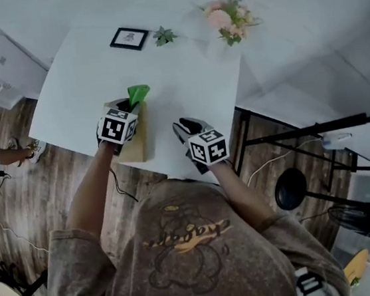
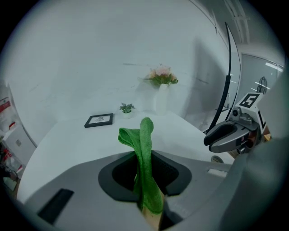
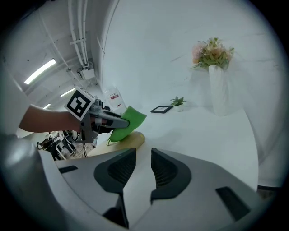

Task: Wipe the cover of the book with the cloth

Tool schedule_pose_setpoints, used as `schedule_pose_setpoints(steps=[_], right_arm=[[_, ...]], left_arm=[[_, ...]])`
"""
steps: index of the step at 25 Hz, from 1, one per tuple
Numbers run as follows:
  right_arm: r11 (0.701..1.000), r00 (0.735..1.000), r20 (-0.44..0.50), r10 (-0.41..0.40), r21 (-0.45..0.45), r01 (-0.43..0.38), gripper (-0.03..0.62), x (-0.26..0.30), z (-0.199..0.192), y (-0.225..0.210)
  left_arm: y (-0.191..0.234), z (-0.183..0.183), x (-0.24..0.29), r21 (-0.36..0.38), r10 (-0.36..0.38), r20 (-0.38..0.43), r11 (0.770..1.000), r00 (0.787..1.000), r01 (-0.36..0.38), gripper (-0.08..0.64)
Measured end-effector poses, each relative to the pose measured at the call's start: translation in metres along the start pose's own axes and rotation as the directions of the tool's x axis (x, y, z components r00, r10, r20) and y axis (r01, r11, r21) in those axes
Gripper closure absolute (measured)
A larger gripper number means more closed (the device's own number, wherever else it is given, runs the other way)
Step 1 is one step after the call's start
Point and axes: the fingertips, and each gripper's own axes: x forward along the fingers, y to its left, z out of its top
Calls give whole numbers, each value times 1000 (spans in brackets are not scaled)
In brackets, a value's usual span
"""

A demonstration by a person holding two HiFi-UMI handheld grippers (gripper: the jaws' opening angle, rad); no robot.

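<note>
The book (image 1: 135,145), tan-covered, lies flat on the white table (image 1: 185,90), near the edge closest to the person.

Left gripper (image 2: 147,180): jaws clamped on the green cloth (image 2: 143,149). The cloth stands out past the jaw tips in a folded bunch. The gripper is over the book, with the cloth at the book's far end. Whether the cloth touches the cover cannot be determined.

Right gripper (image 3: 140,167): jaws apart with a narrow gap and nothing between them. It hangs to the right of the book, clear of it.

Beyond the book, toward the far side of the table, stand a black picture frame (image 1: 129,38), a small potted plant (image 1: 164,36) and a white vase of flowers (image 3: 218,90).
</note>
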Motion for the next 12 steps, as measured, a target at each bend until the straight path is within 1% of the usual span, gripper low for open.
schedule_pose_setpoints(steps=[3,7,12], right_arm=[[1000,1000,4,-9,12,9,492,-4,-2,-5],[999,1000,1,-22,24,22,492,-5,-4,-11],[999,1000,0,-21,31,21,492,-9,-5,-12]], left_arm=[[0,-2,13,12,-1,-29,1000,1000,1,491],[-6,-14,31,20,-19,-72,1000,997,21,491],[-12,-20,39,-2,-37,-81,999,996,37,491]])
